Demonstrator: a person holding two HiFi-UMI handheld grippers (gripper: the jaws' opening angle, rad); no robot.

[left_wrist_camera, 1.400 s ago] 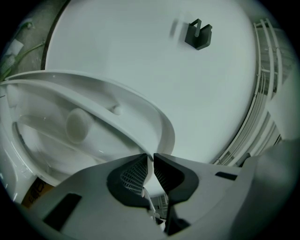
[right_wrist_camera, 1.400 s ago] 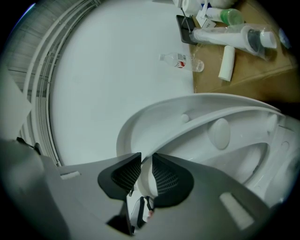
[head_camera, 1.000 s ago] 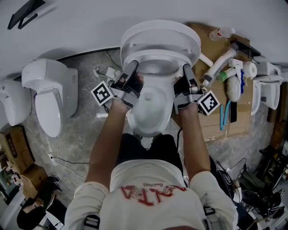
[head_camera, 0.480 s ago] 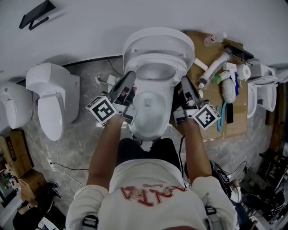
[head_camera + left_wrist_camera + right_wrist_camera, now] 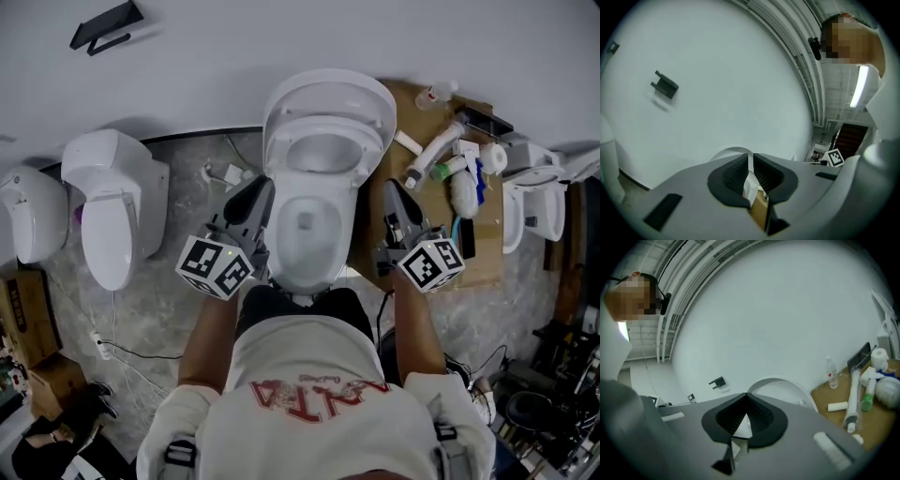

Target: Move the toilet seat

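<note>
**Change from a second ago.** Both hand-held grippers were then set against the two sides of the white oval plastic toilet seat (image 5: 328,124). Now they stand clear of it, drawn back toward the person. Each has rolled so that its black-and-white marker cube faces up.

**Toilet seat.** It is raised as before and lies back against the white rounded lid (image 5: 328,86), which leans on the pale wall (image 5: 281,37). Neither gripper touches it. Below it the white ceramic toilet bowl (image 5: 314,234) is uncovered.

**Left gripper** (image 5: 262,189) (image 5: 751,157).
- Build: grey body with black ribbed pads.
- Place: just left of the bowl and apart from it.
- Jaws: drawn nearly together, with only a thin slit between the pads and nothing gripped in it. A white curve of the toilet shows beyond the tips.

**Right gripper** (image 5: 390,189) (image 5: 746,397).
- Build: the same as the left.
- Place: right of the bowl, between it and the flat brown cardboard sheet (image 5: 487,267).
- Jaws: they have just been closing and the pad tips now meet. Nothing is between them.

**Surroundings.**
- A second white toilet (image 5: 112,197) with its lid down stands at the left on the grey marbled floor (image 5: 187,187).
- A black bracket (image 5: 103,26) is on the wall.
- White pipe fittings (image 5: 436,150) and a clear plastic bottle (image 5: 439,91) lie on the cardboard.
</note>
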